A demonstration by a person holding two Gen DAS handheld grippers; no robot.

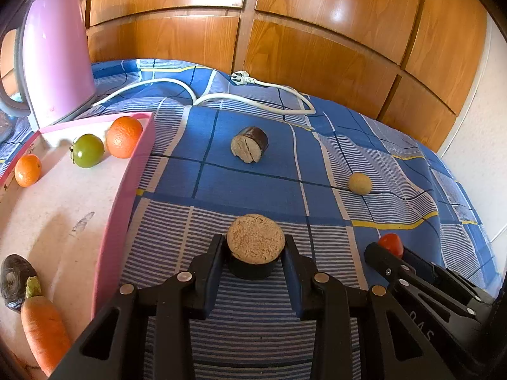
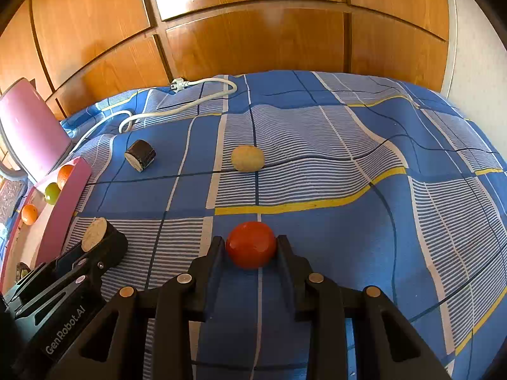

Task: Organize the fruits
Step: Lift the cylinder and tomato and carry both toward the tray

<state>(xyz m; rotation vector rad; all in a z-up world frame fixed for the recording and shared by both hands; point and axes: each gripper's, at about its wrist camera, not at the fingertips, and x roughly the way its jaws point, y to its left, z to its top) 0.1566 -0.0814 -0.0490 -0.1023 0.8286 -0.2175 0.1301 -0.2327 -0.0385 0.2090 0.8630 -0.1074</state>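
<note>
My left gripper (image 1: pixel 255 250) is shut on a dark-skinned eggplant chunk (image 1: pixel 255 239), cut face up, on the blue checked cloth; the same chunk (image 2: pixel 94 238) shows at the lower left of the right wrist view. My right gripper (image 2: pixel 251 247) is shut on a red tomato (image 2: pixel 251 243), which peeks out at the right as the tomato (image 1: pixel 391 243). A second eggplant chunk (image 1: pixel 249 144) and a small potato (image 1: pixel 360 183) lie loose farther out. The pink tray (image 1: pixel 133 171) at the left holds two oranges (image 1: pixel 124 136), a green tomato (image 1: pixel 88 150), a carrot (image 1: pixel 44 326) and a dark vegetable (image 1: pixel 16 280).
A pink kettle (image 1: pixel 54 60) stands behind the tray, its white cord and plug (image 1: pixel 240 77) trailing across the back of the cloth. Wooden cabinet doors (image 1: pixel 285 31) close off the far side. The cloth is rumpled toward the right edge (image 2: pixel 412 164).
</note>
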